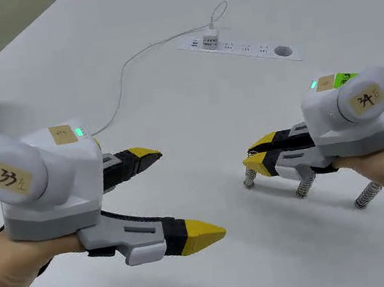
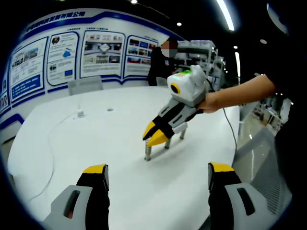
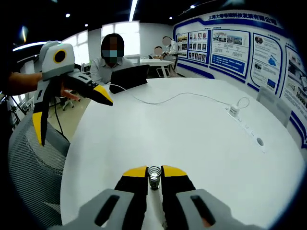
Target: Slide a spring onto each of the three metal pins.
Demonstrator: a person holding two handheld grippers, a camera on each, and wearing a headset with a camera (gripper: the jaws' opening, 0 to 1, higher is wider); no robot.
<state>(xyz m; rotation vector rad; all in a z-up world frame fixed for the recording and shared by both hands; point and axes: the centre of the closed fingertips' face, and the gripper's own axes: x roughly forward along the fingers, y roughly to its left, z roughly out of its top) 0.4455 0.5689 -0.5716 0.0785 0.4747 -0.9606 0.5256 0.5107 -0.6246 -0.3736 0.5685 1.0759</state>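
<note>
Three small metal springs stand on the white table [image 1: 193, 106] in a row: one [image 1: 249, 176] at the left, one [image 1: 304, 186] in the middle, one [image 1: 366, 194] leaning at the right. Any pins inside them are hidden. My right gripper [image 1: 252, 158] has its yellow tips at the top of the leftmost spring [image 3: 154, 176], and its jaws are shut on that spring [image 2: 148, 153]. My left gripper [image 1: 178, 193] hovers wide open to the left with nothing between its fingers [image 2: 96, 170]. The right gripper view catches it up in the air [image 3: 71, 112].
A white power strip [image 1: 238, 46] with a plugged charger and a cable [image 1: 123, 81] lies at the back of the table. The table's near edge runs just below my left gripper. A person sits behind a laptop [image 3: 127, 76] at the far end.
</note>
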